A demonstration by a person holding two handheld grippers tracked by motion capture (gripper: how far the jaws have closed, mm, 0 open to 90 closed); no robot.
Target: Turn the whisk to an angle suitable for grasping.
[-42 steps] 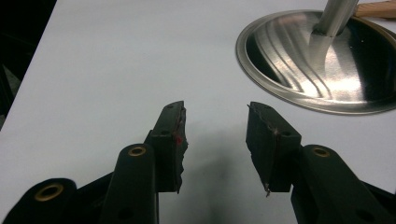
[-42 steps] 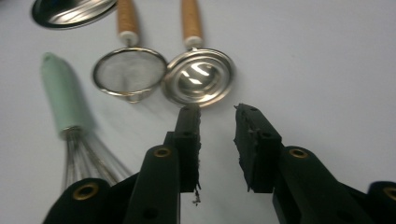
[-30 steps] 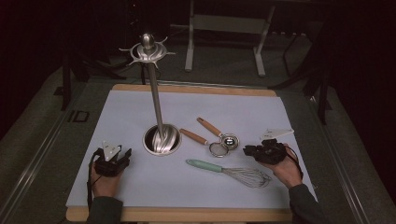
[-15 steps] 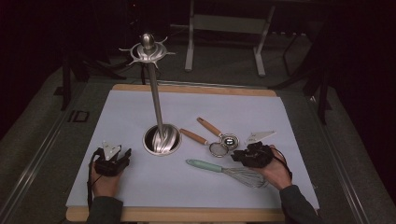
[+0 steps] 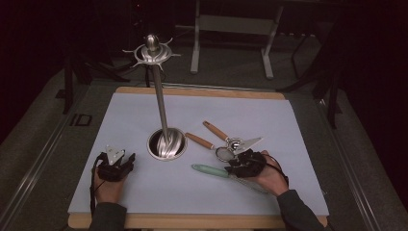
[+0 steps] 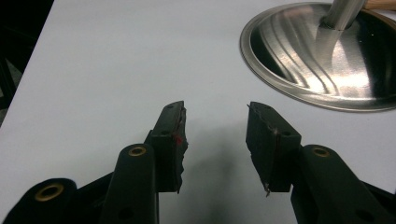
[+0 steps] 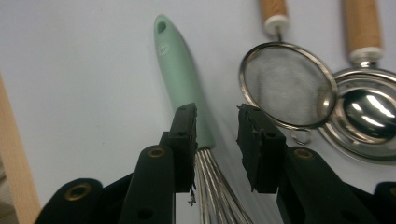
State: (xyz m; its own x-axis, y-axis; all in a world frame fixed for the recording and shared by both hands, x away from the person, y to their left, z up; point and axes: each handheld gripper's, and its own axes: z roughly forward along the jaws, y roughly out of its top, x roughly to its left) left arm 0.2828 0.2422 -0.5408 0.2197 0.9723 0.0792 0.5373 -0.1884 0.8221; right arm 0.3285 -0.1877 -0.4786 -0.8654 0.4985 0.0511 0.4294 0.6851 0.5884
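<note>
Right gripper [image 7: 215, 135] has slid over to the whisk [image 7: 182, 84] lying on the tabletop [image 5: 202, 202], fingers just opening around its mint handle, not squeezing yet. Looks like a pickup's coming. Left gripper [image 6: 215, 135] sits open, idle.

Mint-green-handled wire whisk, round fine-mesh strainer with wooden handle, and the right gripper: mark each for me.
Mint-green-handled wire whisk [image 7: 180, 70]: right gripper view, middle of its green handle.
Round fine-mesh strainer with wooden handle [image 7: 286, 85]: right gripper view, centre of the mesh.
Right gripper [image 7: 216, 122]: right gripper view, gap midway between its fingertips, over the whisk's neck.
</note>
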